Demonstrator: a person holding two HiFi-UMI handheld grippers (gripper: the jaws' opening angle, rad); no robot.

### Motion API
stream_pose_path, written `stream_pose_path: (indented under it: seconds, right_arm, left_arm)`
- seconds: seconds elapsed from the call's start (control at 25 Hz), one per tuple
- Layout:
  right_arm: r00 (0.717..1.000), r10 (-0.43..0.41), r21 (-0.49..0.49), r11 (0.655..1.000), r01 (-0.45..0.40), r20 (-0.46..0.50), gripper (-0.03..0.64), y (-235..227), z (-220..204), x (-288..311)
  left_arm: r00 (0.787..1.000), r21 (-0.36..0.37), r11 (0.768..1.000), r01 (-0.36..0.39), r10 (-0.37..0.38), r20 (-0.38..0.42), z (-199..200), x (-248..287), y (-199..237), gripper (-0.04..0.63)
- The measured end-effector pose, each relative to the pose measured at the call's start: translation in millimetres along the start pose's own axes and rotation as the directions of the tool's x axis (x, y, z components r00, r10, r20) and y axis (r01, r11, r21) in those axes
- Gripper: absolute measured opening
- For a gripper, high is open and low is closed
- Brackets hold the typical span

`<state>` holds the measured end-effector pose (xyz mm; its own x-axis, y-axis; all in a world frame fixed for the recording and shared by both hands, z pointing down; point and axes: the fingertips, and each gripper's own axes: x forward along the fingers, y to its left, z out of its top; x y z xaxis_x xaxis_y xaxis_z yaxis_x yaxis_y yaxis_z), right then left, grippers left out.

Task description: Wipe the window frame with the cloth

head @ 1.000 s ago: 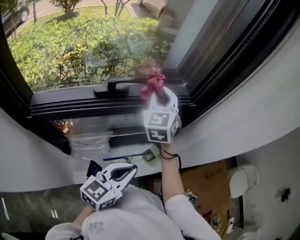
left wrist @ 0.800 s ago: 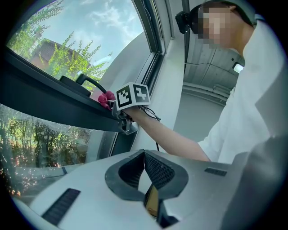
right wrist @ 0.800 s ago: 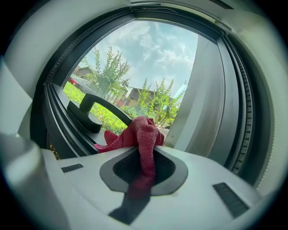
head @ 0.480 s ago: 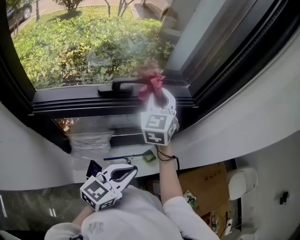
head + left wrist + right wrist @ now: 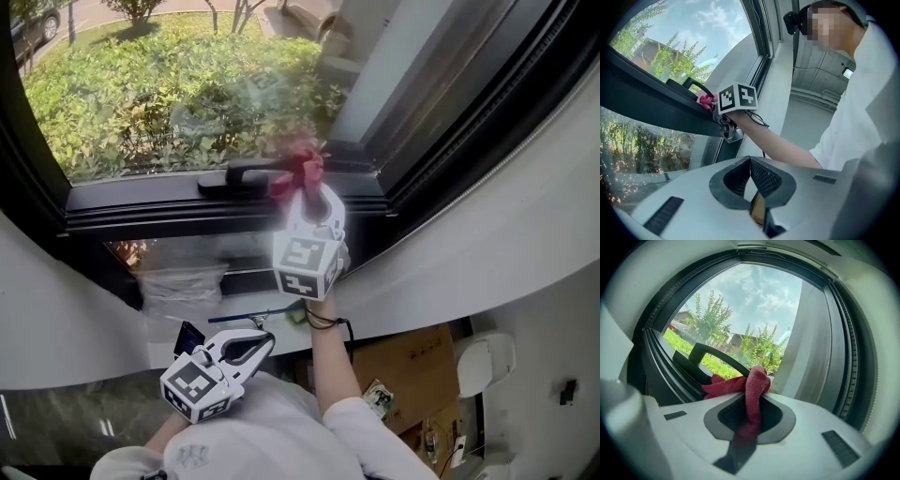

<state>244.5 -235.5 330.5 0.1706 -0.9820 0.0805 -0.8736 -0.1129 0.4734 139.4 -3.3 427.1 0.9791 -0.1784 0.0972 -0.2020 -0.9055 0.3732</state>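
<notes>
A red cloth [image 5: 302, 172] [image 5: 749, 392] is pinched in my right gripper [image 5: 311, 187], which is shut on it and presses it against the black window frame [image 5: 141, 202] beside the black handle [image 5: 234, 175] [image 5: 715, 355]. The left gripper view shows the same cloth [image 5: 707, 101] on the frame [image 5: 651, 101] under the marker cube. My left gripper [image 5: 251, 343] [image 5: 751, 185] hangs low near the person's chest, jaws closed together with nothing between them, far from the frame.
A white curved wall [image 5: 487, 234] borders the window on the right. Below the sill are a blue-handled tool [image 5: 248, 316], a cardboard box [image 5: 412, 361] and a white appliance [image 5: 483, 361]. Green shrubs [image 5: 169, 89] lie outside the glass.
My right gripper has slid the cloth leftward along the frame toward the handle. The left gripper has stayed put.
</notes>
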Motion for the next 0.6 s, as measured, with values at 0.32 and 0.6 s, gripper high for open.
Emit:
stream_pose_path:
  seconds: [0.32, 0.6]
  right_arm:
    - [0.999, -0.052, 0.007, 0.999, 0.052, -0.009, 0.052, 10, 4, -6]
    - [0.999, -0.047, 0.006, 0.999, 0.047, 0.005, 0.052, 12, 4, -8]
  left_arm:
    - [1.0, -0.006, 1.0, 0.011, -0.011, -0.008, -2, 2, 0, 0.009]
    - [1.0, -0.009, 1.0, 0.002, -0.002, -0.01, -4, 7, 0, 0.011]
